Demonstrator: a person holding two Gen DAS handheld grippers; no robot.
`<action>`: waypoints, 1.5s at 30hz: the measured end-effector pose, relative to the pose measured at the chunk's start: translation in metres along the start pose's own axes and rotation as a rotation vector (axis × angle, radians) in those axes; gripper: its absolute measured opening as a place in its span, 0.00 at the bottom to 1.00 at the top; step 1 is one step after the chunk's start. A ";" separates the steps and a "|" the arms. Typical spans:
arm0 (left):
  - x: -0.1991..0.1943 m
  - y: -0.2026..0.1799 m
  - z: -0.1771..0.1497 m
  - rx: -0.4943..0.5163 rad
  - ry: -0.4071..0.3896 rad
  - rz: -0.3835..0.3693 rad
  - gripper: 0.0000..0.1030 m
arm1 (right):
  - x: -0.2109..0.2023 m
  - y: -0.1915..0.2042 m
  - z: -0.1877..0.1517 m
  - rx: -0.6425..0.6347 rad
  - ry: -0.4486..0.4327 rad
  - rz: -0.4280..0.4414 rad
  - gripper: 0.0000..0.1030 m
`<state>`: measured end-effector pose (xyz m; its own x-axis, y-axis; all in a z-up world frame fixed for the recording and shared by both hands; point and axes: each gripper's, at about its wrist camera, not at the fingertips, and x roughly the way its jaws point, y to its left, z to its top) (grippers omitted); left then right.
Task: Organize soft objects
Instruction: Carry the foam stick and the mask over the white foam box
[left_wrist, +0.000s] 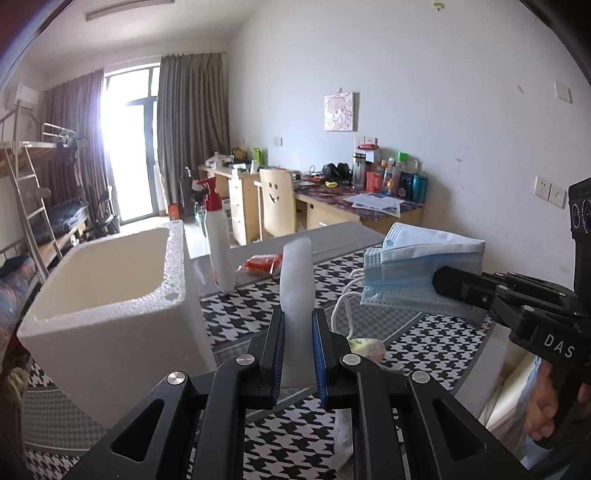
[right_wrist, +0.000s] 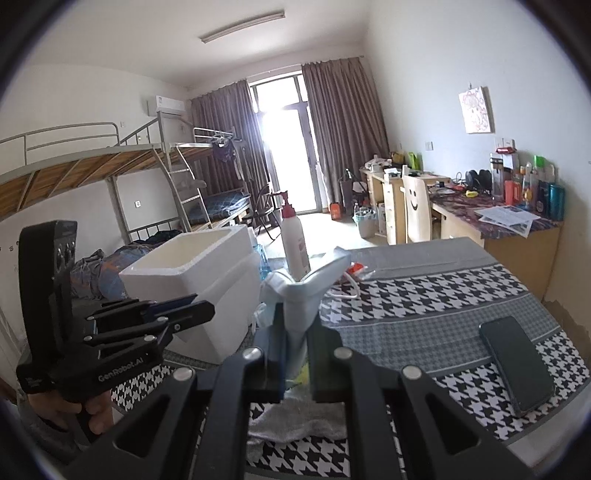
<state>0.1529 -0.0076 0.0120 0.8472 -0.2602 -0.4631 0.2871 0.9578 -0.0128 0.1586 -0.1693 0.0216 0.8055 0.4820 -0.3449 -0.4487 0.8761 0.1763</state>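
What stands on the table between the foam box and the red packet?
A white pump bottle with a red top stands between the foam box and the red packet, seen in the left wrist view.

Table (left_wrist: 424, 332): foam box (left_wrist: 110, 295) at left end; pump bottle (left_wrist: 218, 243) upright just right of box, toward far edge; packet (left_wrist: 260, 264) flat beside bottle, further right. Foam strip (left_wrist: 297, 295) upright between jaws of left gripper (left_wrist: 298, 354), right of box. Stack of face masks (left_wrist: 421, 273) clamped in right gripper (right_wrist: 295, 354), raised above table, right of foam strip. Phone (right_wrist: 517, 362) flat on table at right, near edge. Towel (right_wrist: 295, 417) on table under right gripper. Desk (left_wrist: 369, 210) and chair (left_wrist: 277, 203) behind table, against wall. Bunk bed (right_wrist: 110, 177) behind box, left.
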 end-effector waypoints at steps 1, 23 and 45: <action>-0.001 0.001 0.001 0.000 -0.005 0.005 0.15 | 0.001 0.000 0.001 -0.001 0.000 0.001 0.12; -0.013 0.021 0.023 0.001 -0.076 0.065 0.15 | 0.014 0.006 0.027 -0.030 -0.031 0.024 0.12; -0.018 0.040 0.035 -0.019 -0.122 0.115 0.15 | 0.029 0.020 0.050 -0.067 -0.056 0.058 0.12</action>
<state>0.1647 0.0308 0.0508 0.9225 -0.1602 -0.3512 0.1773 0.9840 0.0169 0.1925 -0.1369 0.0616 0.7969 0.5337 -0.2832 -0.5190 0.8446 0.1315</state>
